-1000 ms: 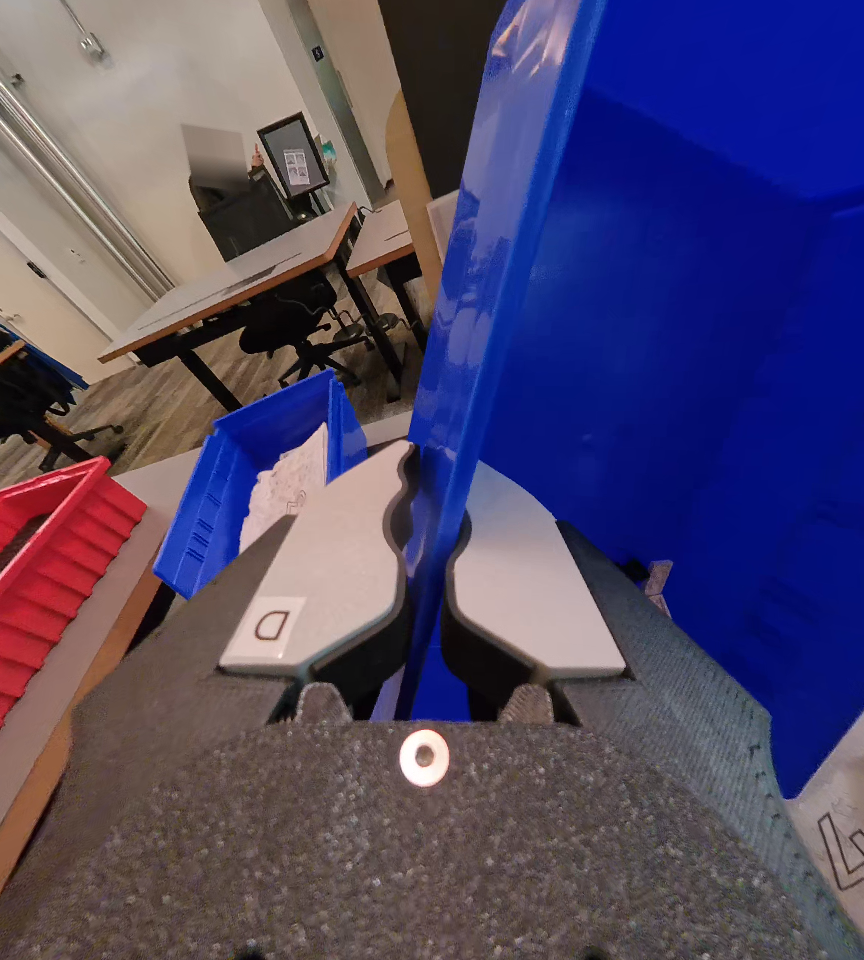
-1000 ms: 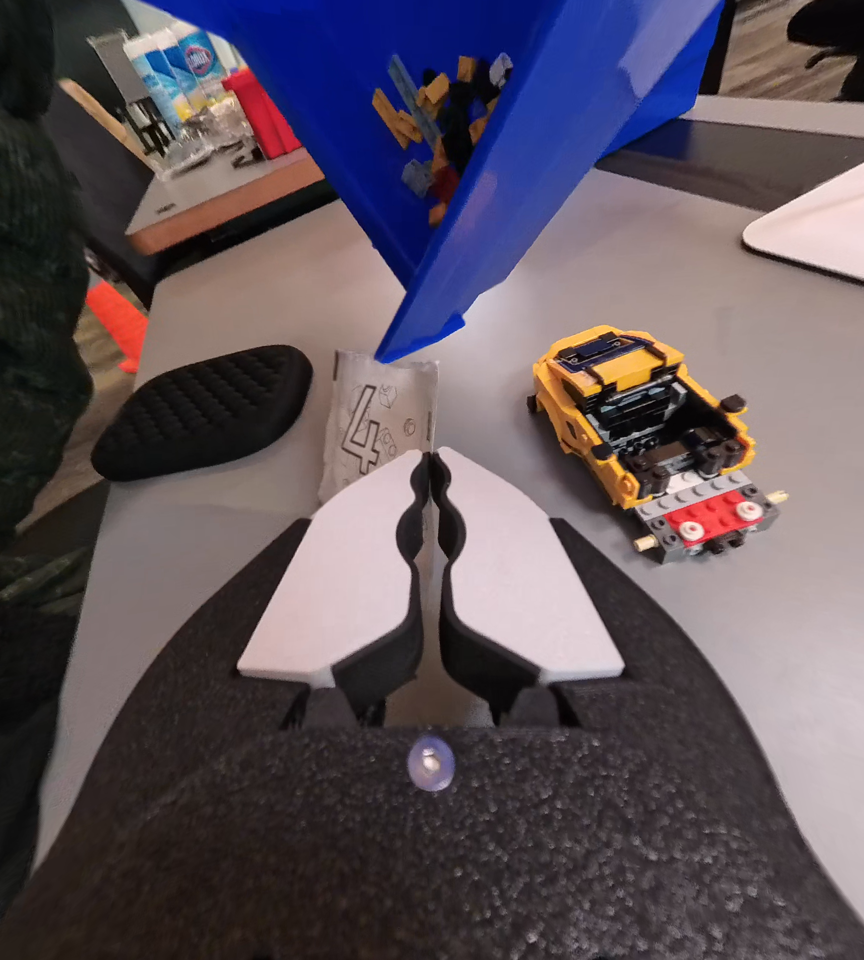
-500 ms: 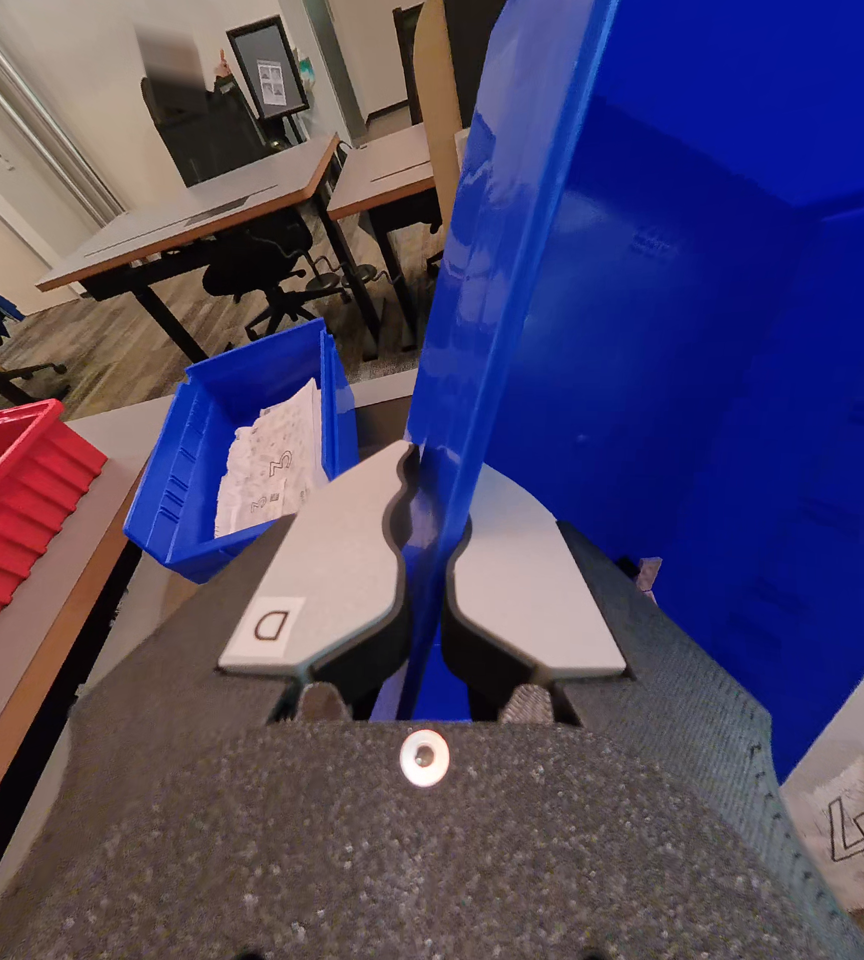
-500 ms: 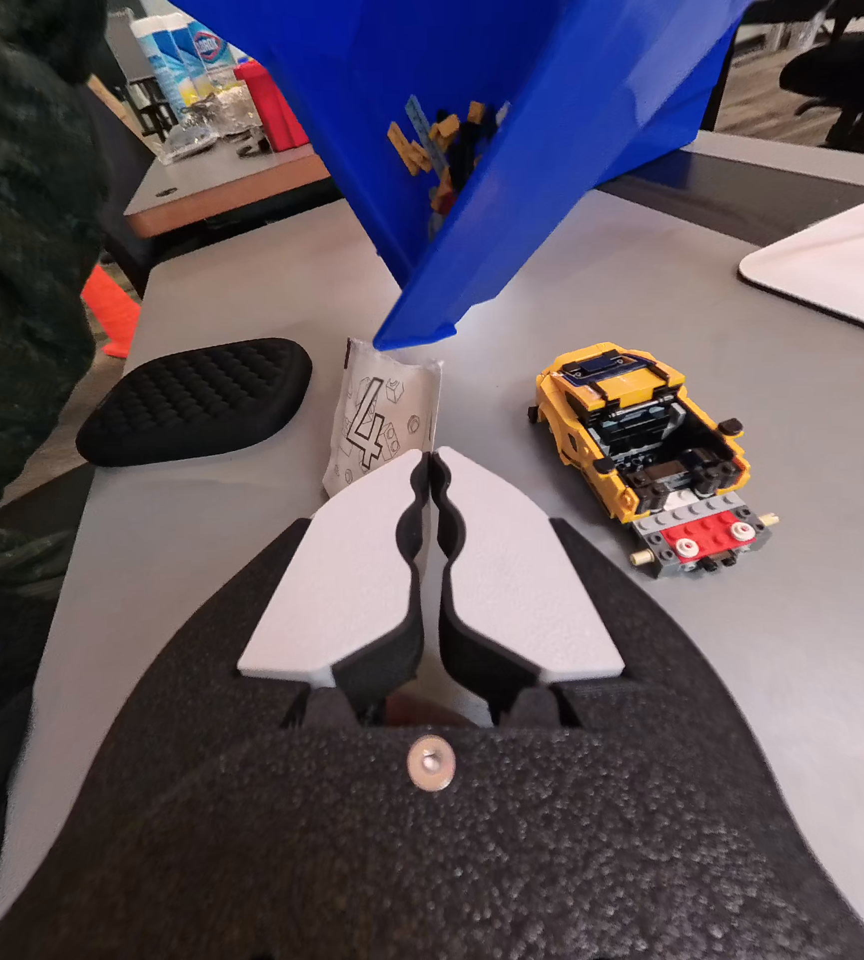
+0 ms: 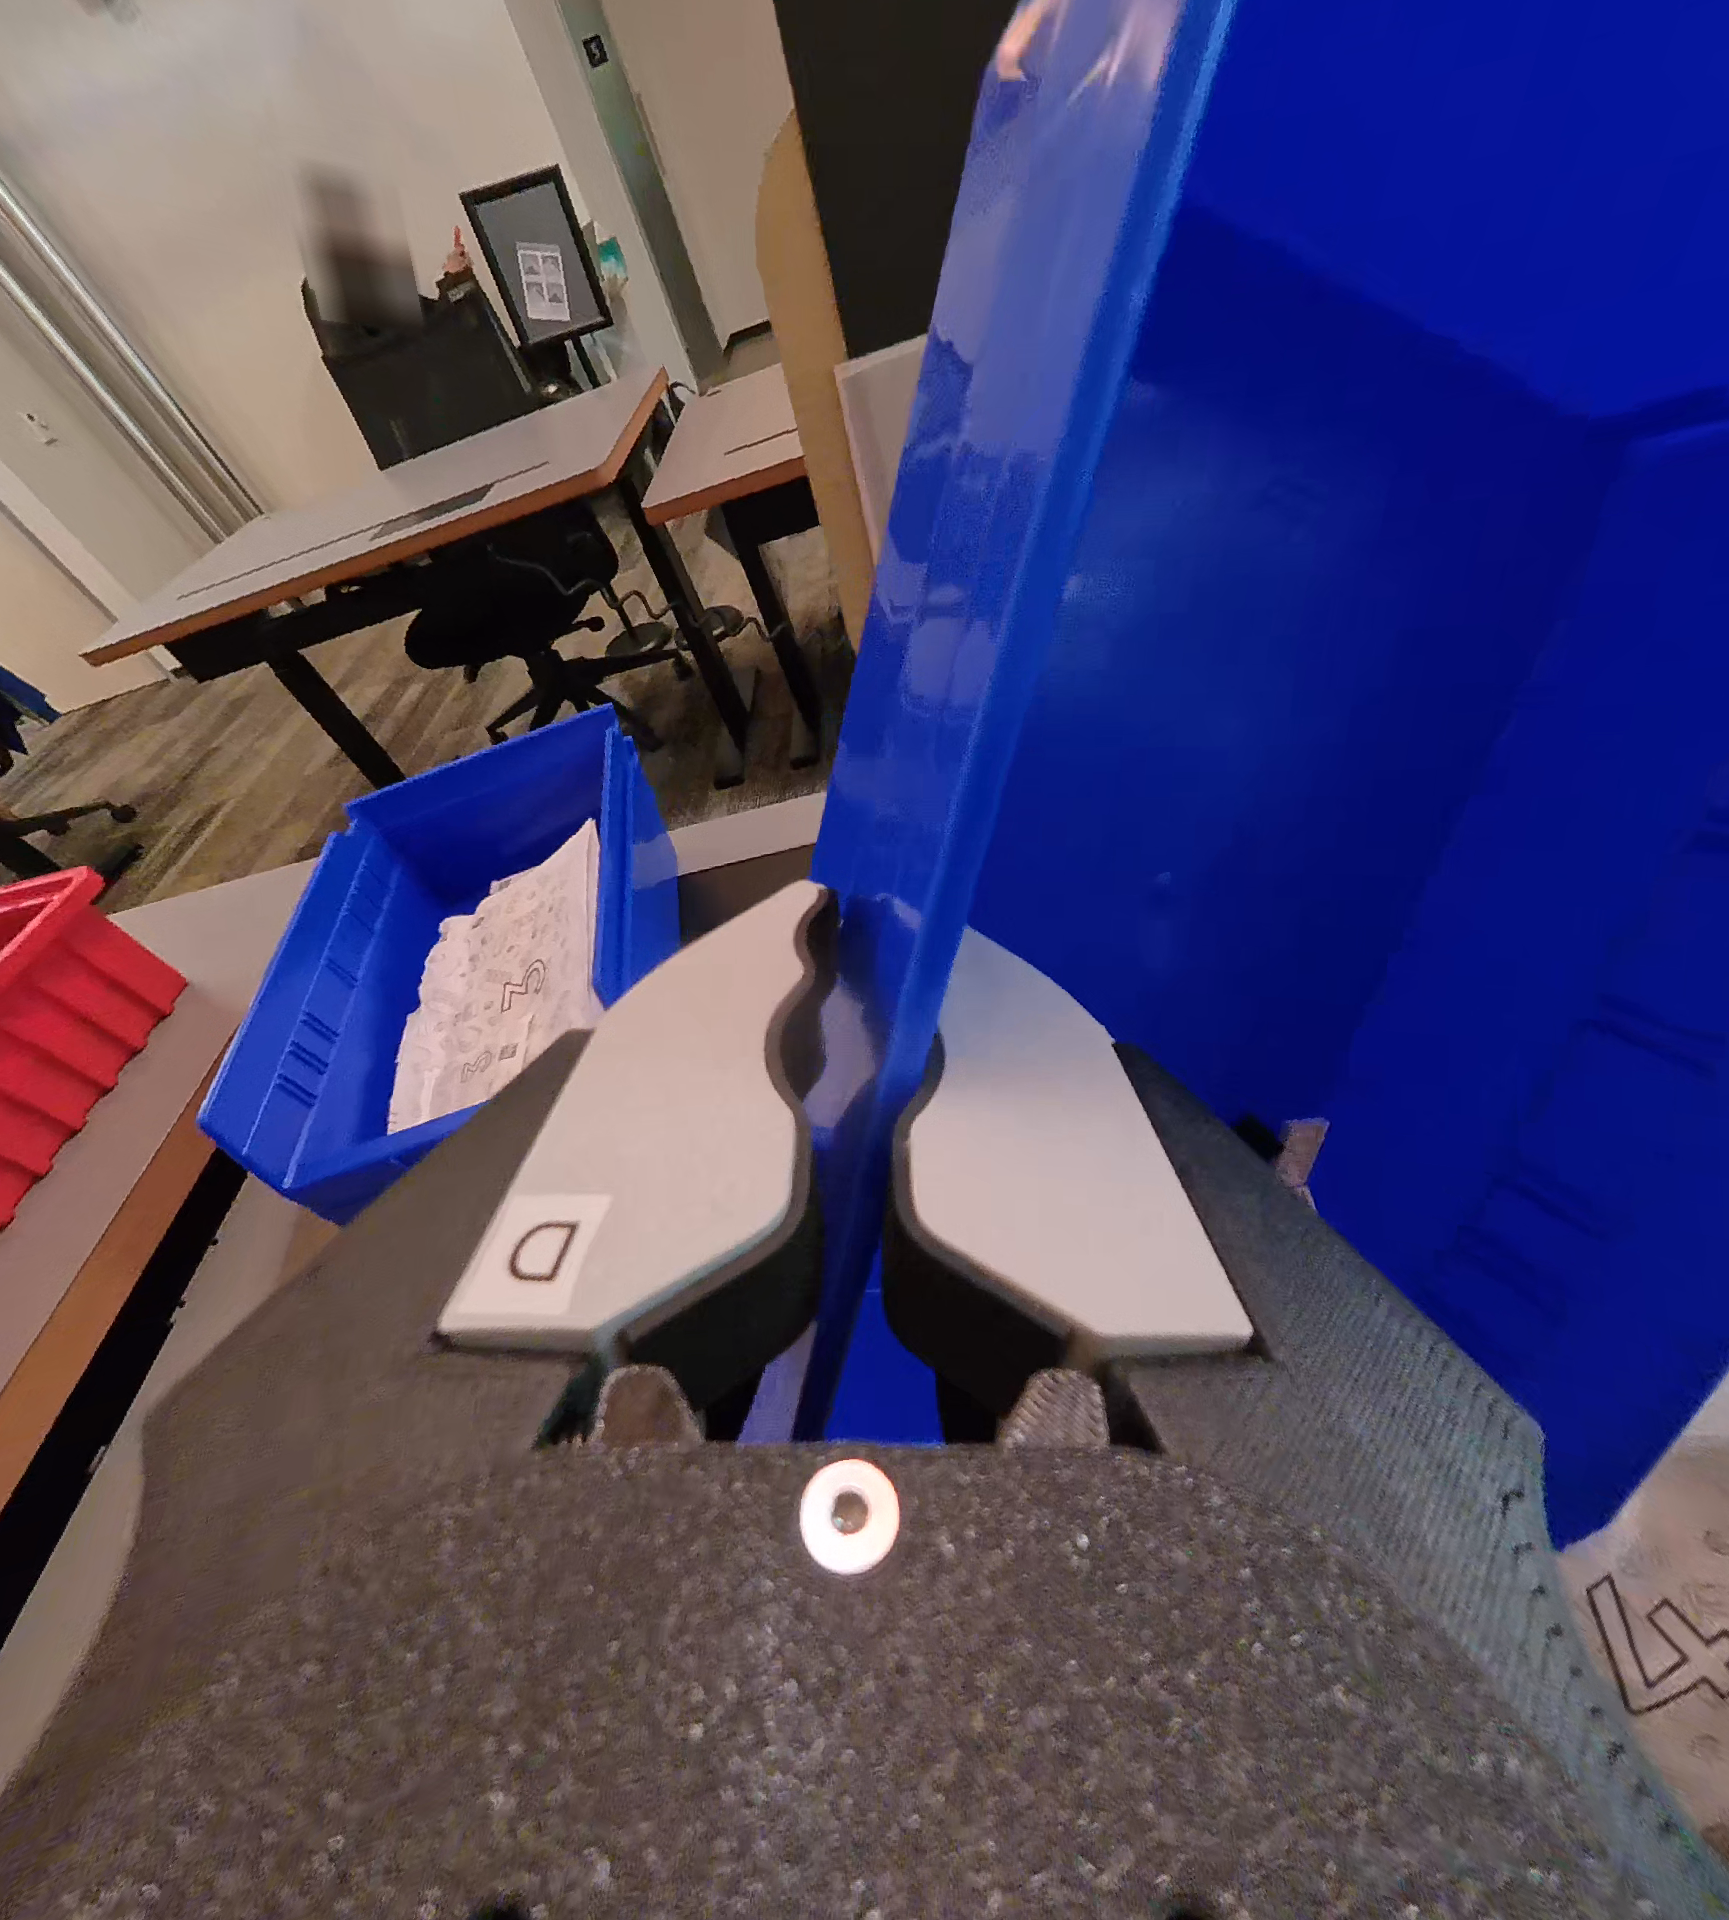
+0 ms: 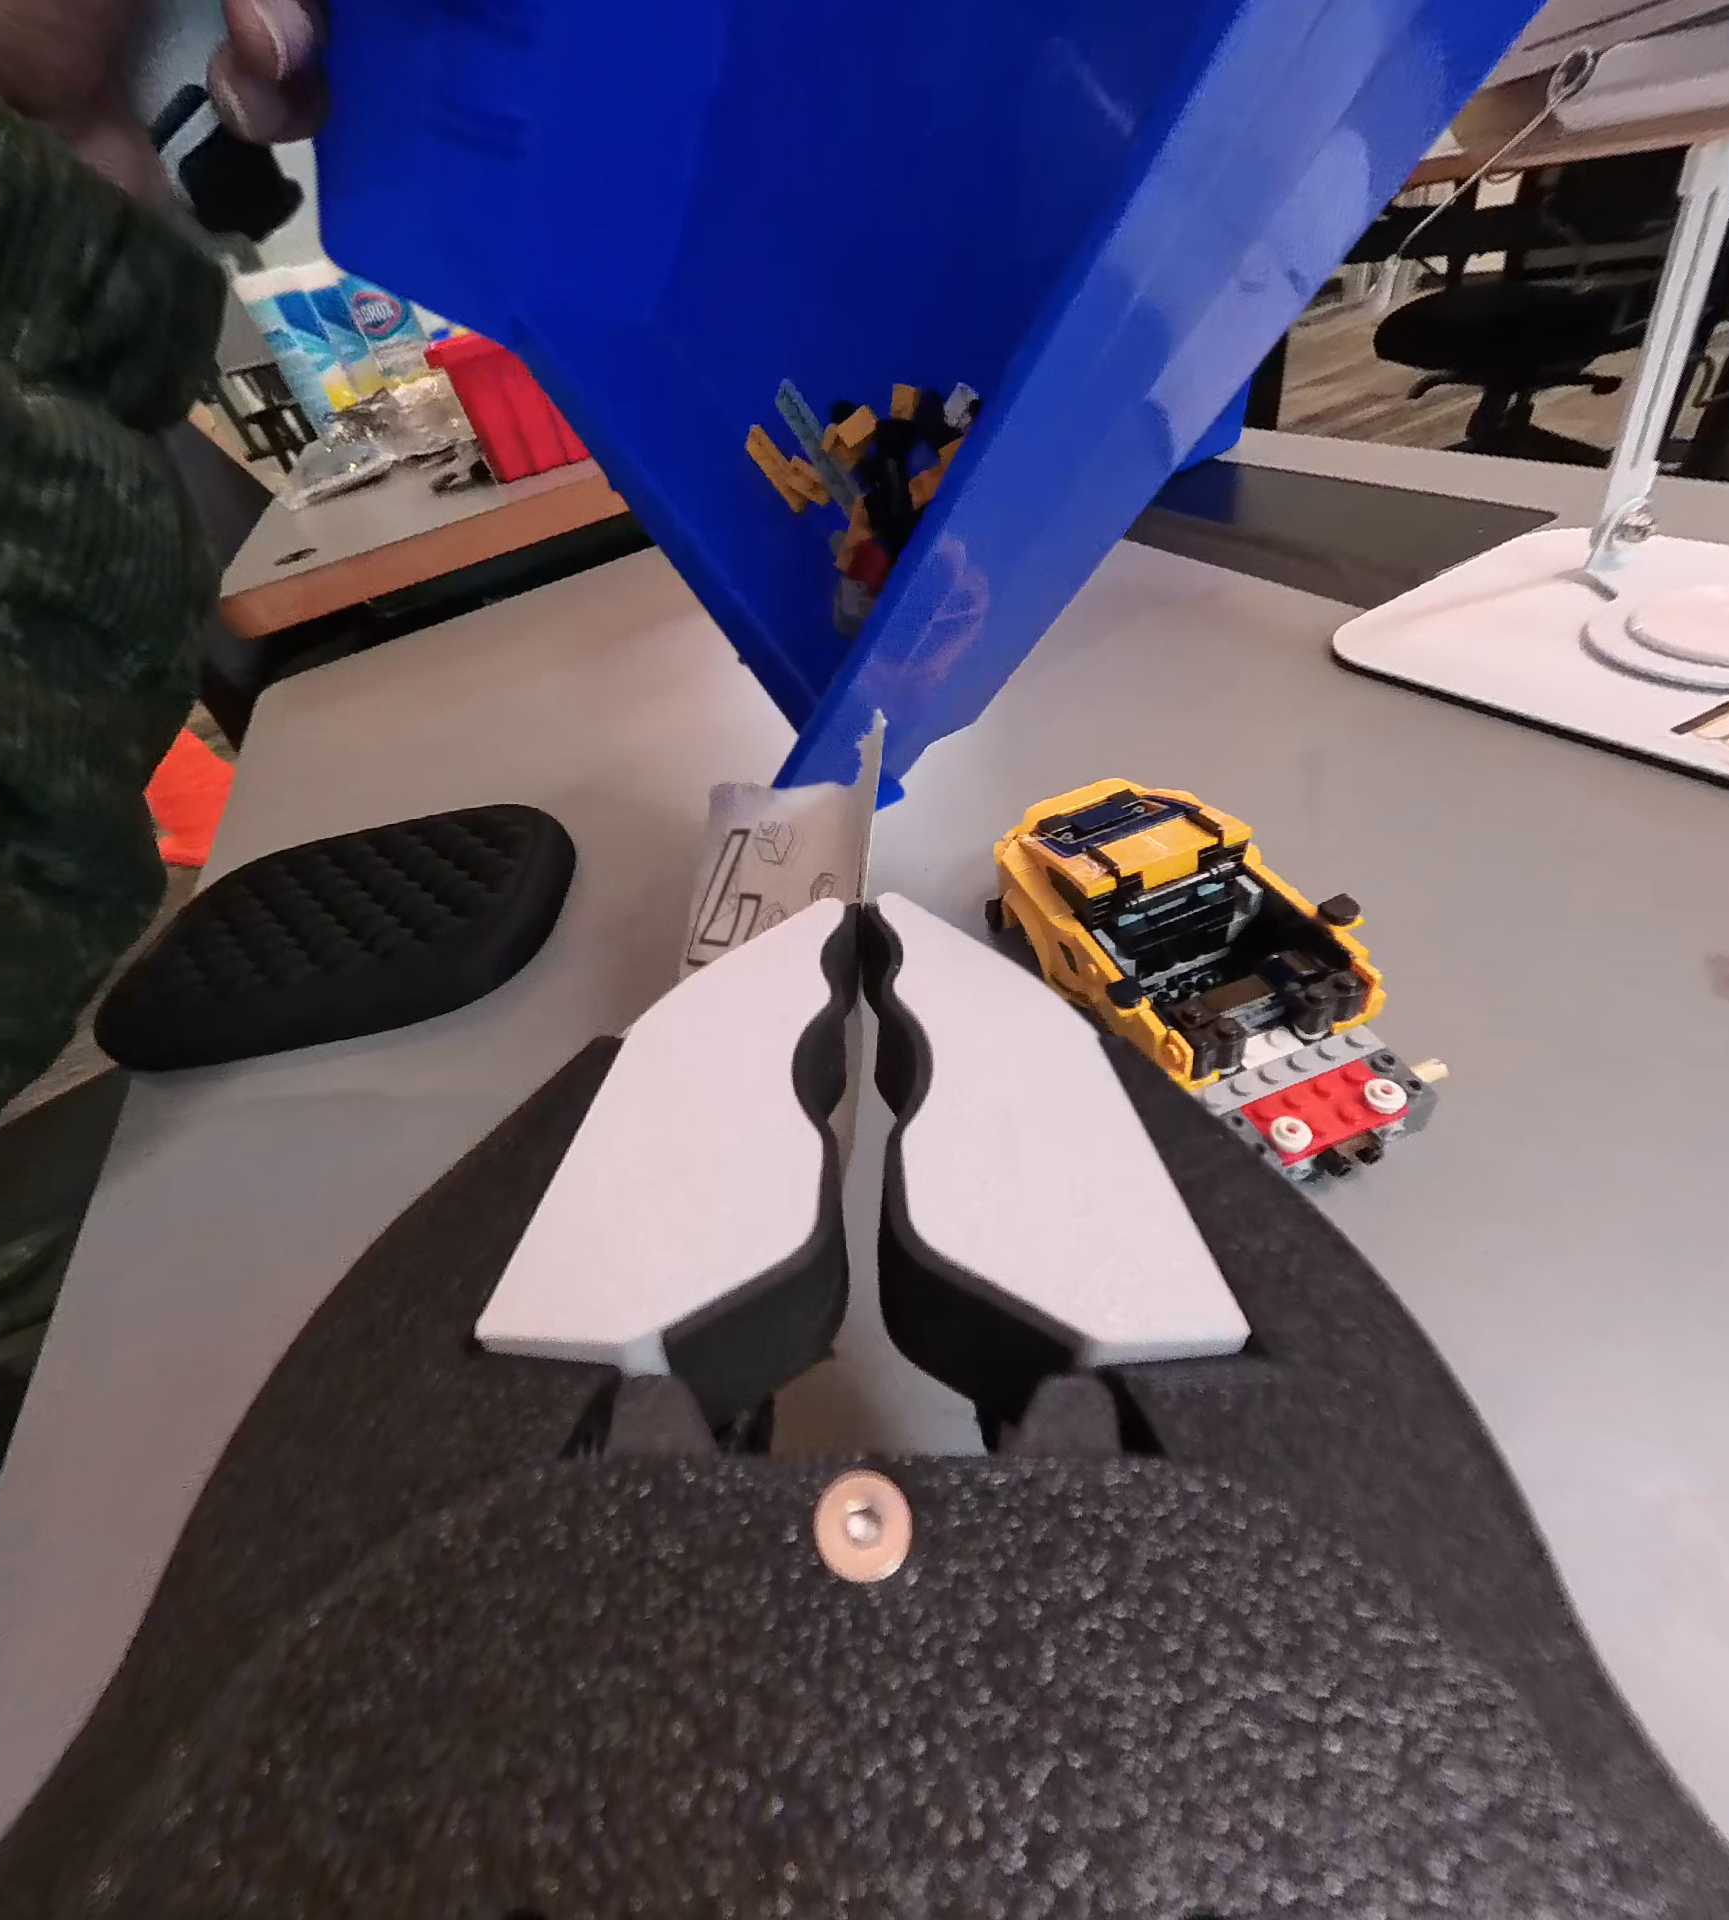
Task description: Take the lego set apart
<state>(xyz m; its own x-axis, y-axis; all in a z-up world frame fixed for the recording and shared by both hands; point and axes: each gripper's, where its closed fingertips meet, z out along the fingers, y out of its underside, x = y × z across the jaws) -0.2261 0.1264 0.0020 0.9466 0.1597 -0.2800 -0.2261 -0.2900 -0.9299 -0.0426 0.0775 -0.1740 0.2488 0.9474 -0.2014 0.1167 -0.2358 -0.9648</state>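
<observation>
Right wrist view: my right tongs (image 6: pixel 865 920), pinching the thin paper bag (image 6: pixel 787 873), have lifted its torn mouth up to the corner of the tilted blue bin (image 6: pixel 735 260), so loose bricks (image 6: pixel 865 468) should pour in. Left tongs (image 5: pixel 865 1029) clamp the glossy plastic bin wall. Half-stripped yellow lego car (image 6: pixel 1192 966) sits on the matte grey bench (image 6: pixel 1566 1299).

Tilted blue bin (image 6: pixel 839 260) overhangs paper bag (image 6: pixel 777 883); bare table (image 6: pixel 1566 1299) right of lego car (image 6: pixel 1192 966).
</observation>
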